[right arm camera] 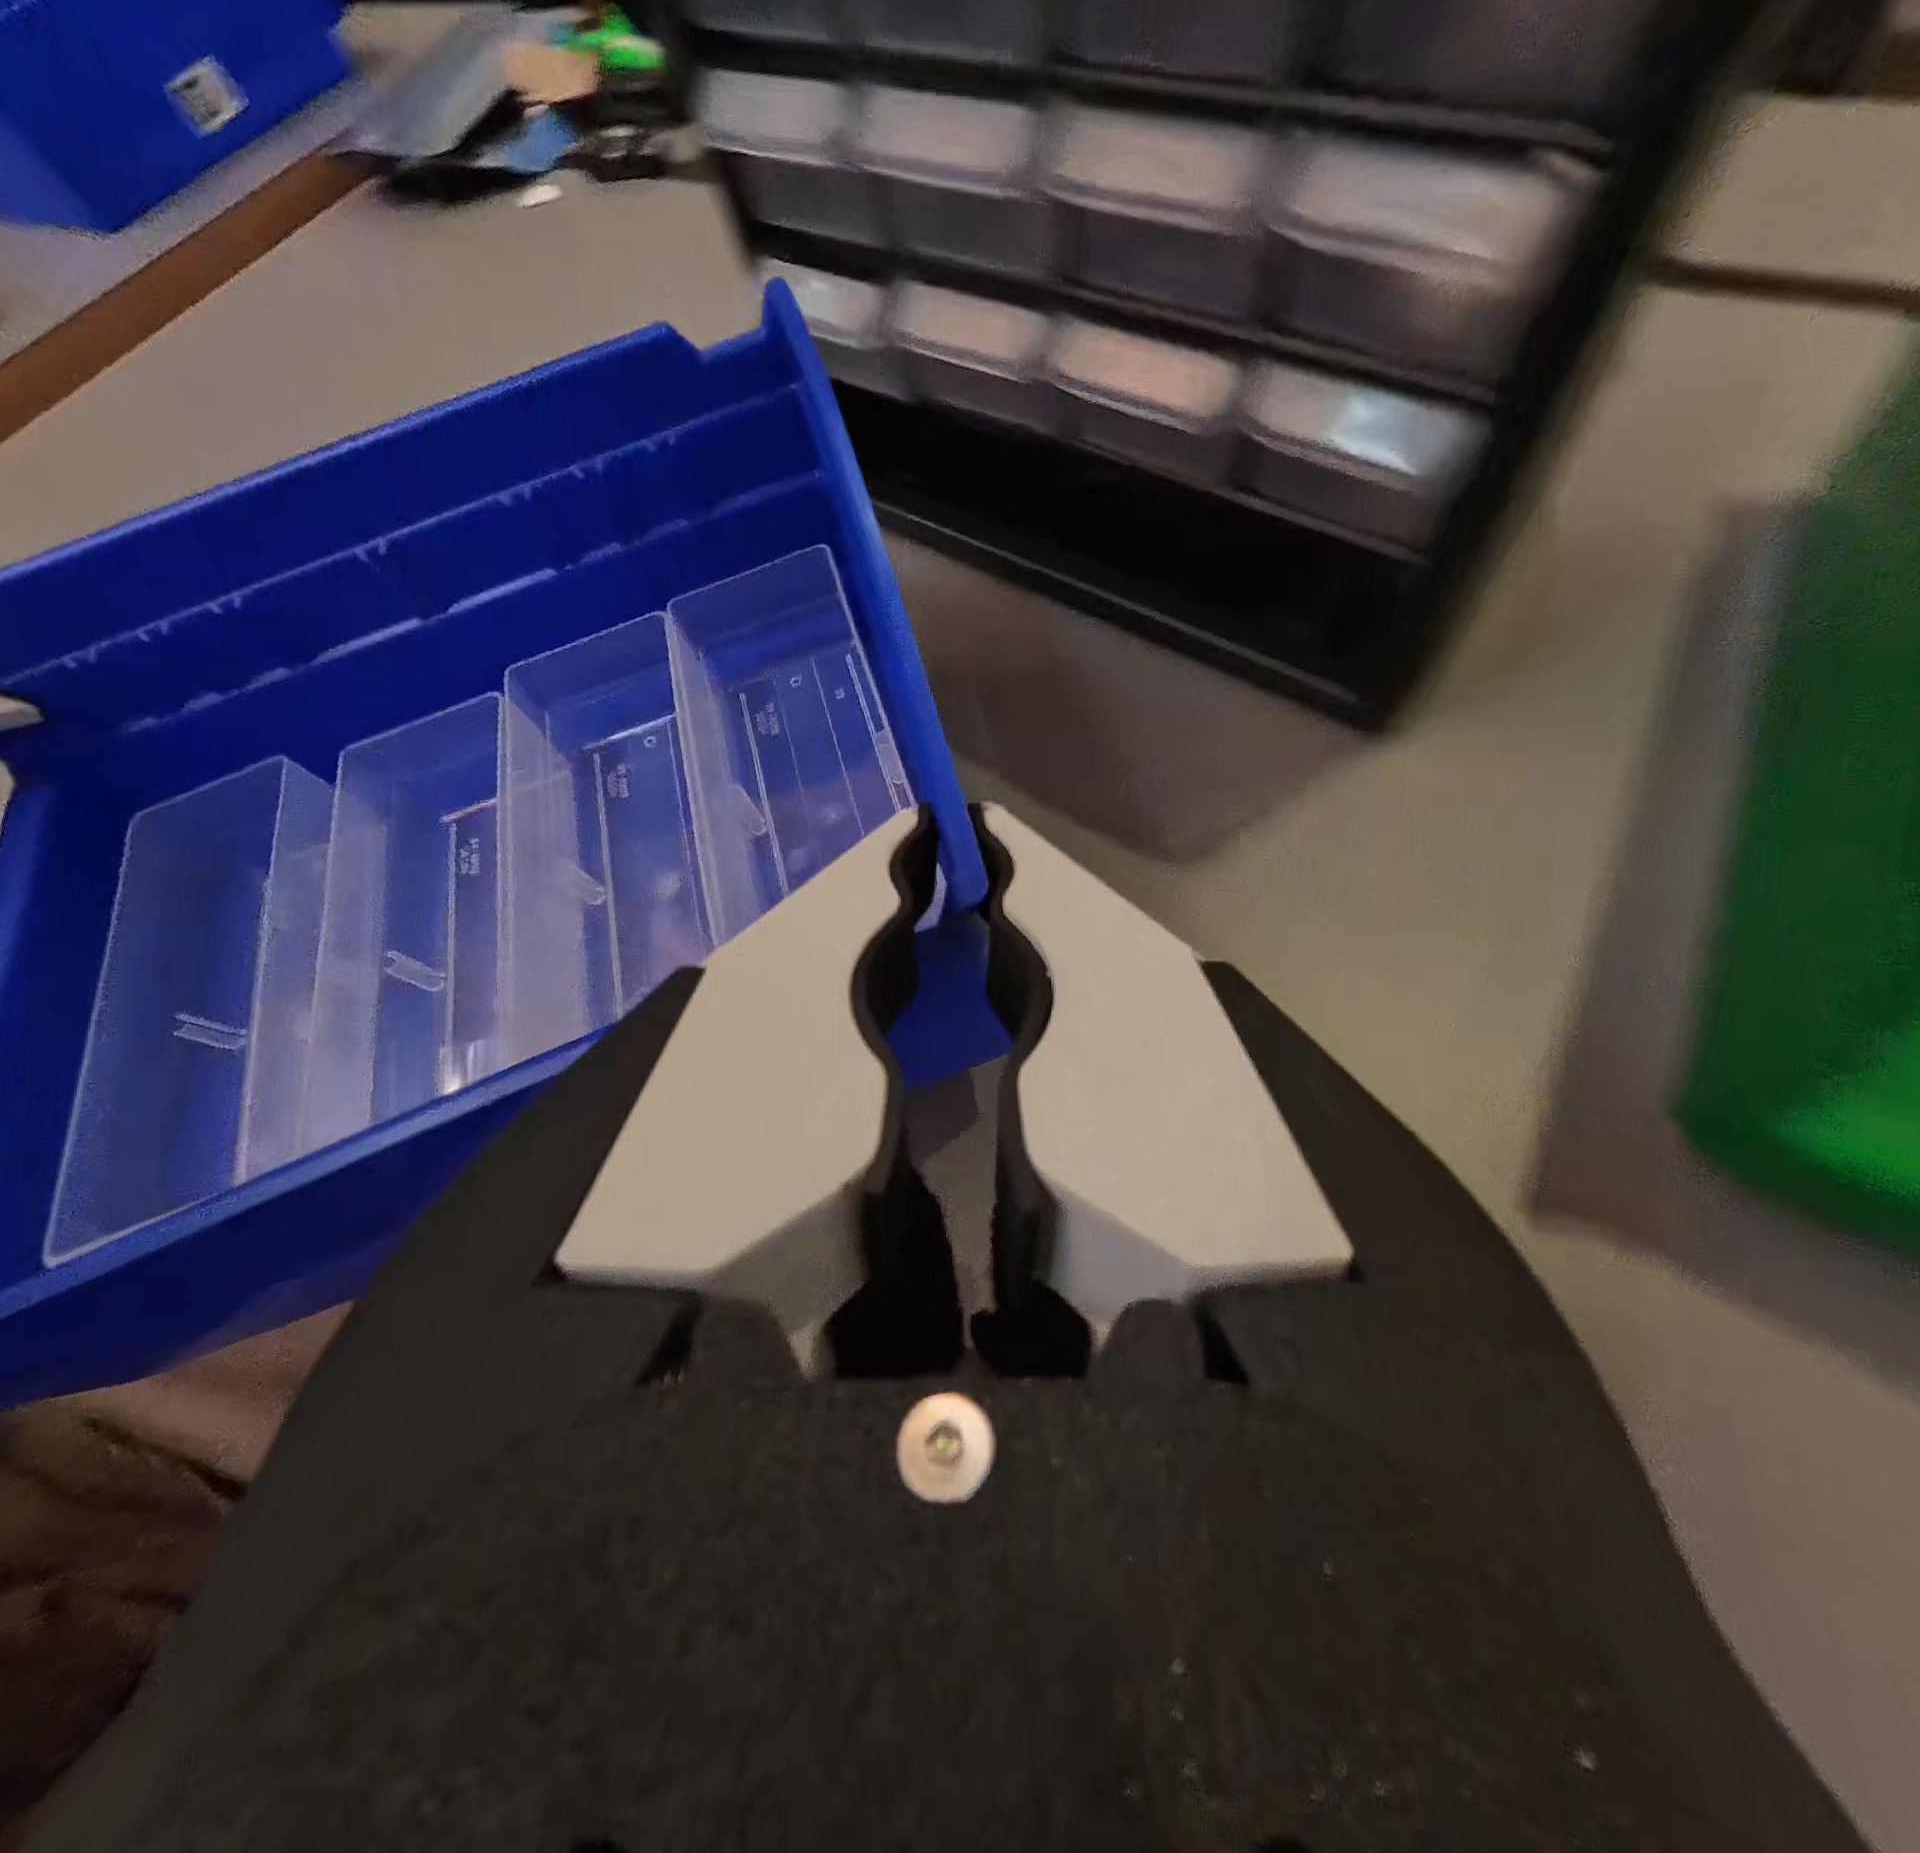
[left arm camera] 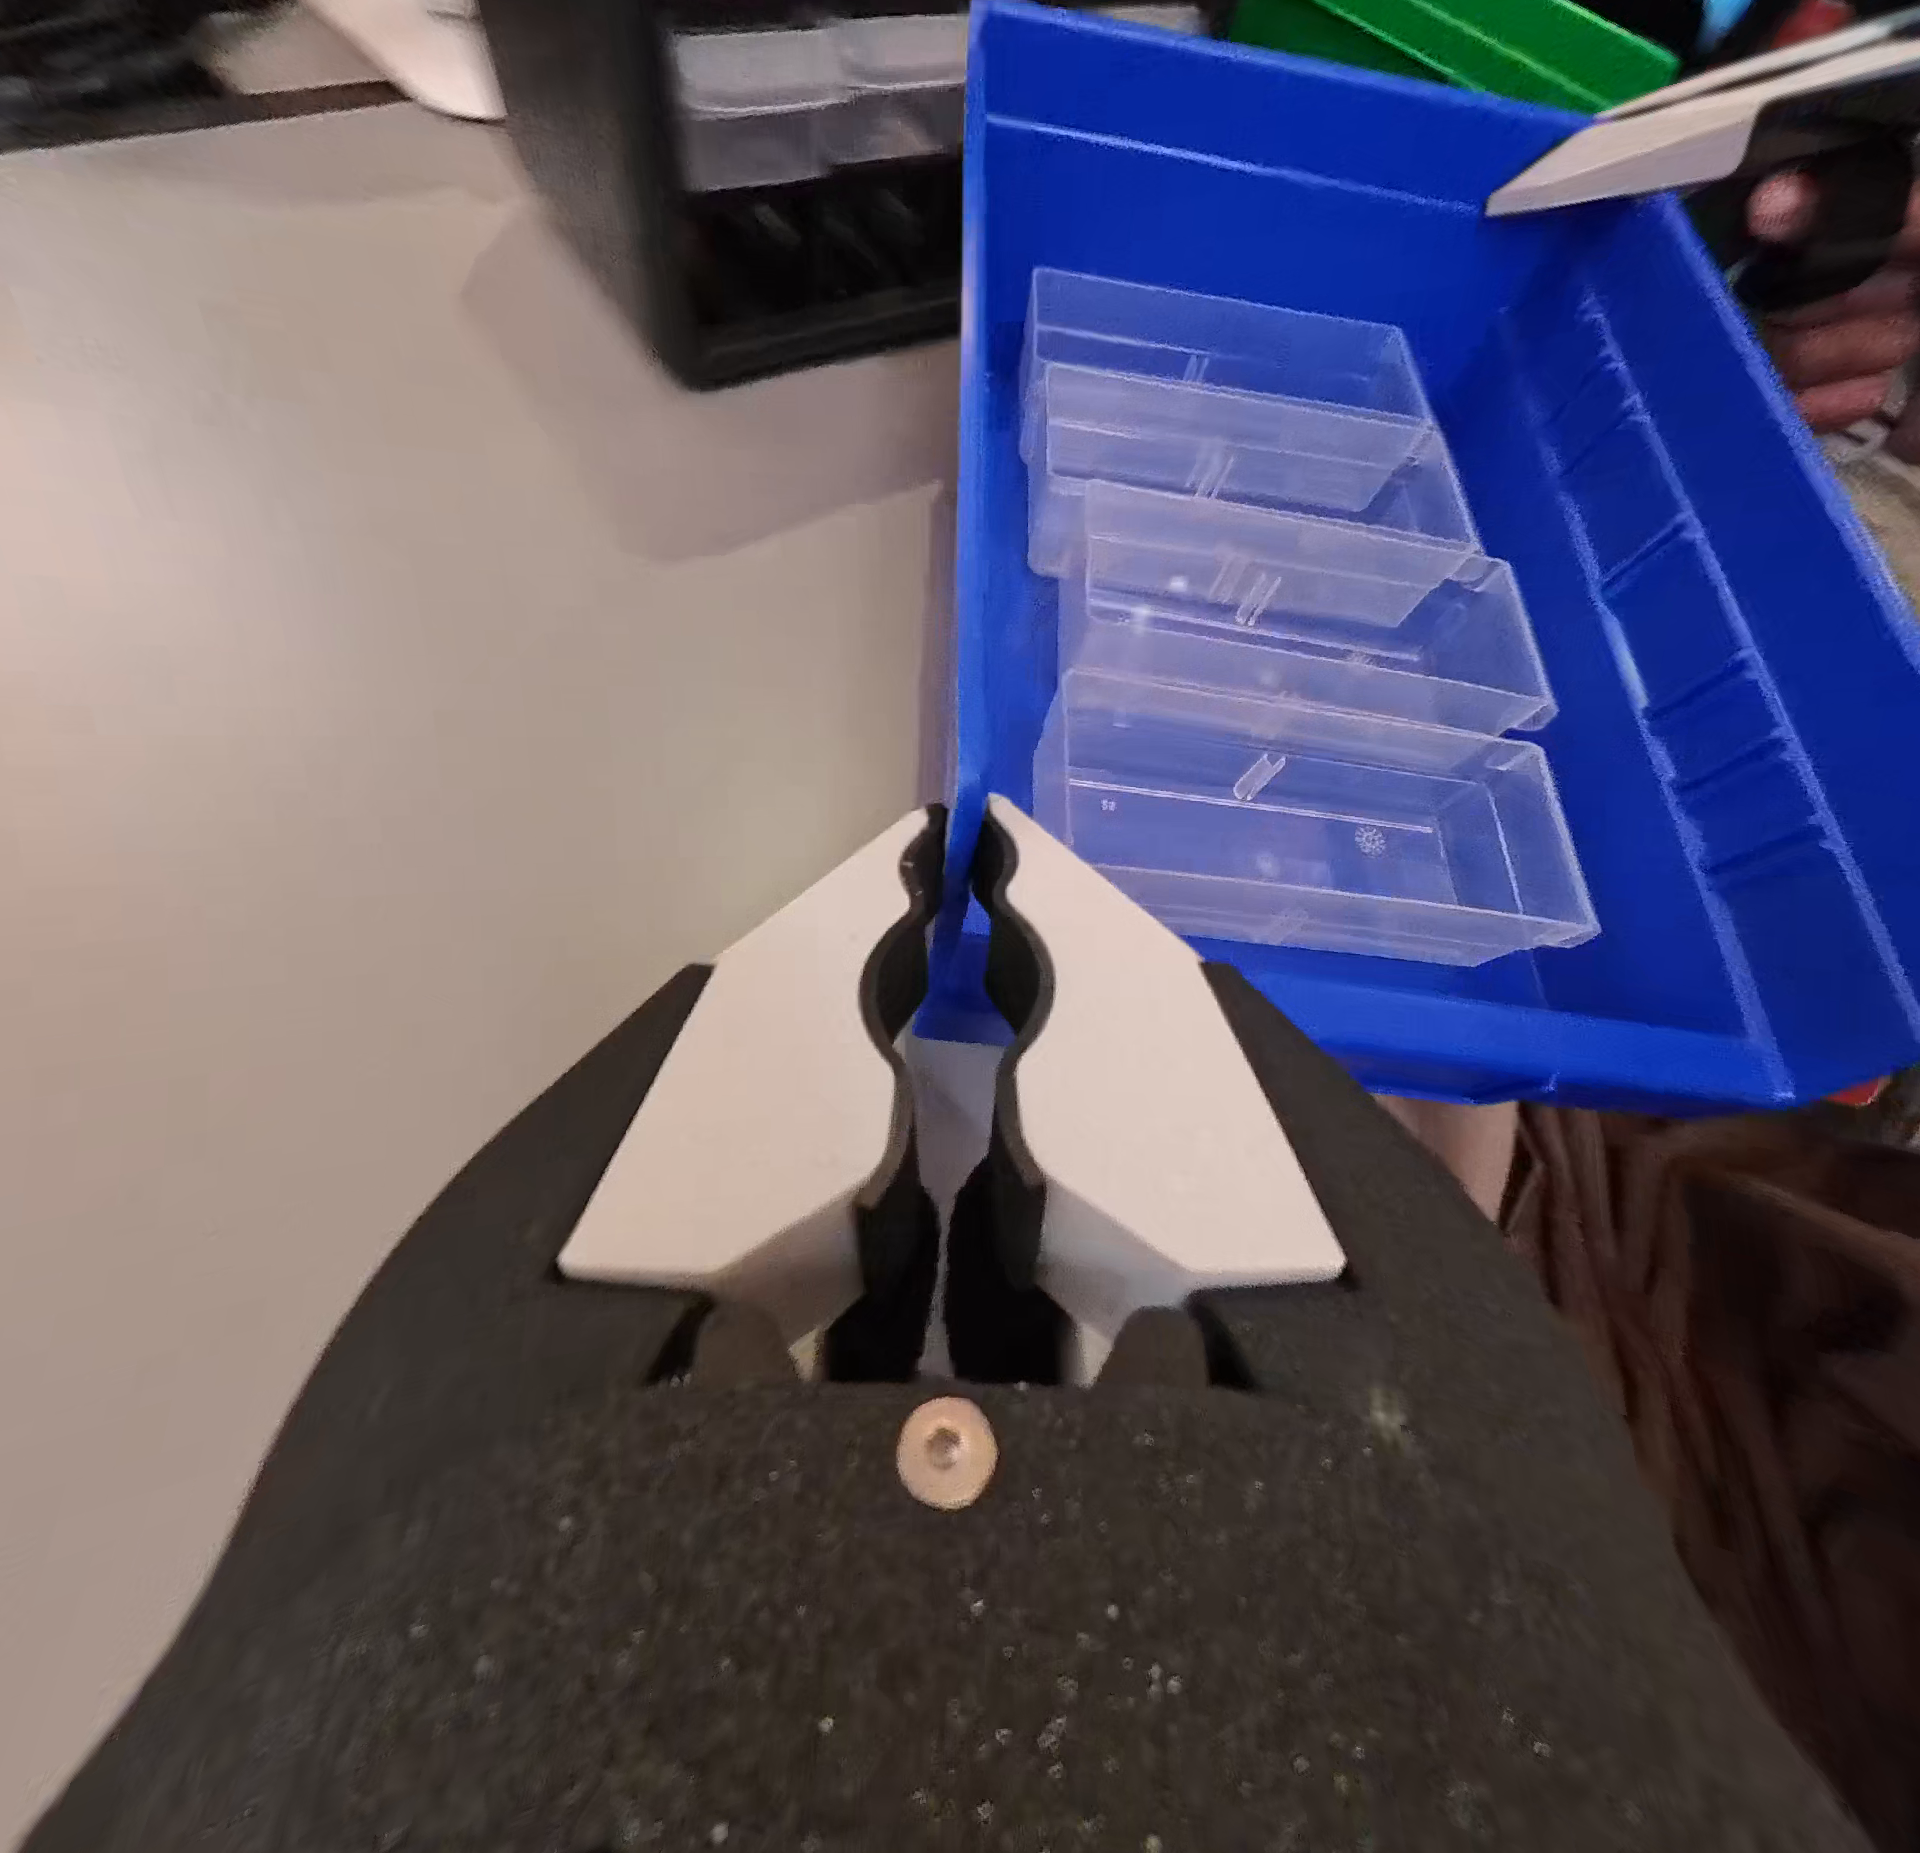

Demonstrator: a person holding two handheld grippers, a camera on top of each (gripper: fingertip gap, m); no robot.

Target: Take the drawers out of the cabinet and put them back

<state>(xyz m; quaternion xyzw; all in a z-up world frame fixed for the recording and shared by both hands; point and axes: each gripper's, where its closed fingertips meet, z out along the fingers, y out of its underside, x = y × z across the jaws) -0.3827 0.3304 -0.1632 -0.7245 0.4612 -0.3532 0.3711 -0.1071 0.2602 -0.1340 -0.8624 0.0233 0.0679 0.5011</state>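
Left gripper (left arm camera: 961, 816) jaws are clamped on one wall of the blue bin (left arm camera: 1299, 172); right gripper (right arm camera: 954, 816) jaws on the opposite wall. Four clear drawers (left arm camera: 1320, 847) lie inside, lifted off the table (left arm camera: 364, 556). Judged next: bin set down near the cabinet (right arm camera: 1195, 297), drawers reinserted.

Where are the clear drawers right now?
Four clear drawers lie side by side in the blue bin, held by both grippers in front of the black cabinet.

Pale grey table (right arm camera: 1299, 868) ahead of the tool; black drawer cabinet (right arm camera: 1143, 349) stands on it beyond the tips, green bin (right arm camera: 1829, 920) right.
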